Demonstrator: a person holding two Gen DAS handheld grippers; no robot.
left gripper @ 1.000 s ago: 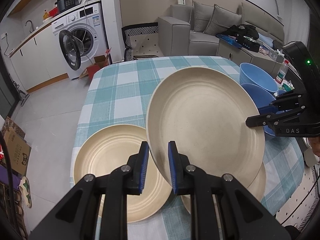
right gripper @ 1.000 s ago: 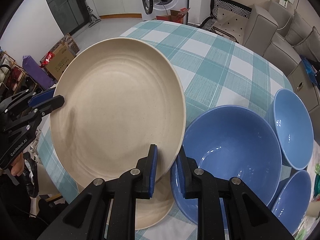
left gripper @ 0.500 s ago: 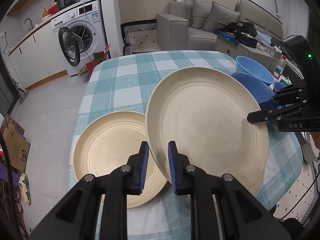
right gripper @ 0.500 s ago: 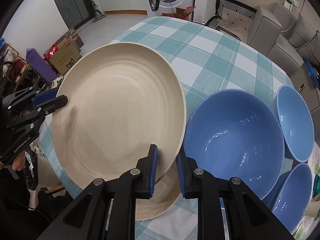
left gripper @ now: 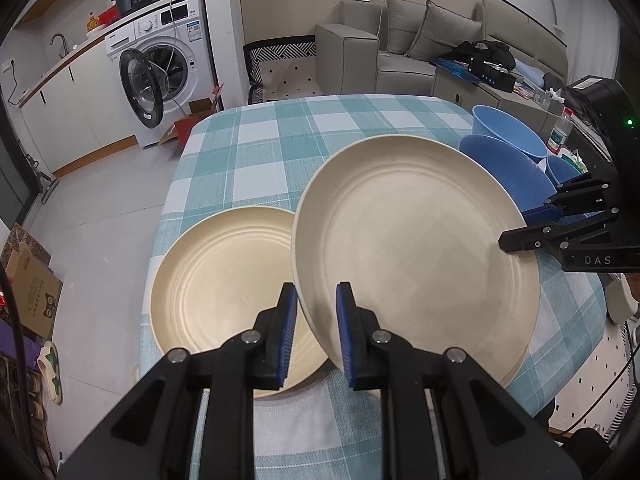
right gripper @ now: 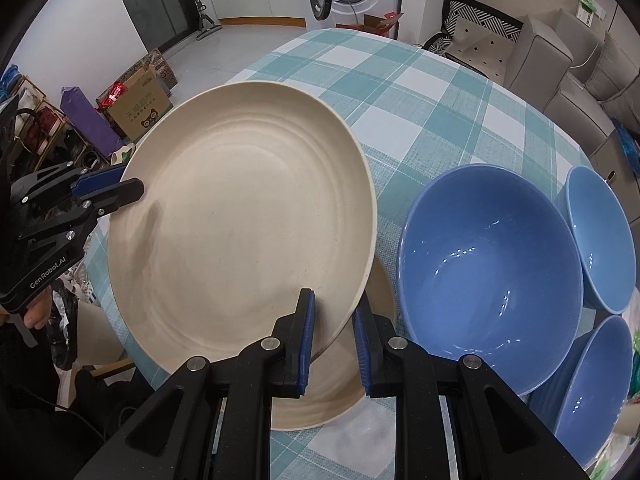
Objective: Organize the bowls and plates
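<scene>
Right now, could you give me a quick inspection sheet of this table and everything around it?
Surface: round table under a teal checked cloth.
Job's things: lifted cream plate, tilted; a second plate lies beneath it, a third plate beside; three blue bowls bunched together.
Clutter: bottle past the bowls.
Grippers: left gripper and right gripper, fingers shut on opposite rims of the lifted plate.
Cables: black cable hanging beside the table.
Surroundings: washing machine, door open; grey sofa; cardboard boxes on the floor.
</scene>
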